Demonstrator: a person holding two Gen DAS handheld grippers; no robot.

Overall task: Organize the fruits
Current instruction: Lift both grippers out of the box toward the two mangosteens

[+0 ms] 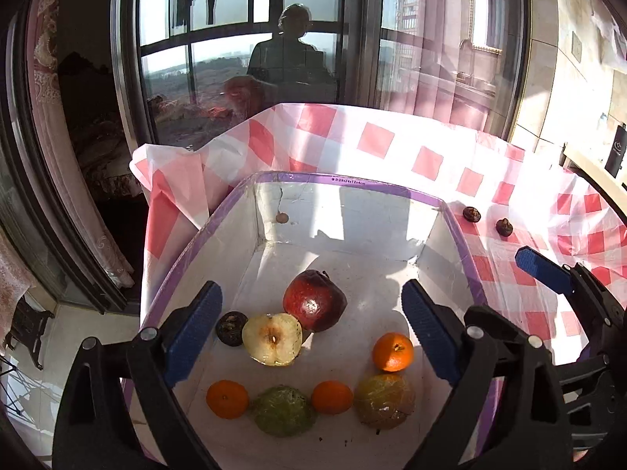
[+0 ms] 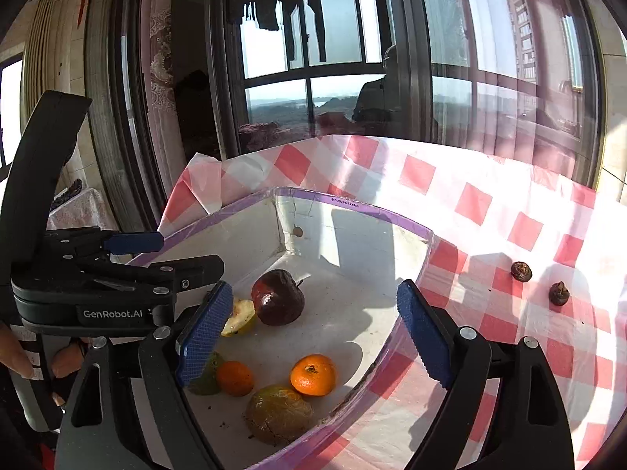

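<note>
Over the white box: left gripper with fingers spread wide, nothing between them; right gripper likewise spread and empty, hanging over the box's 3 o'clock wall. Inside the box: red apple mid-floor, cut apple half touching it at 8 o'clock, dark round fruit just beside the half. Near edge holds three tangerines, a green fruit and a yellow-green fruit. Two water chestnuts lie on the checkered surface, 2 o'clock of the box, well apart from it.
</note>
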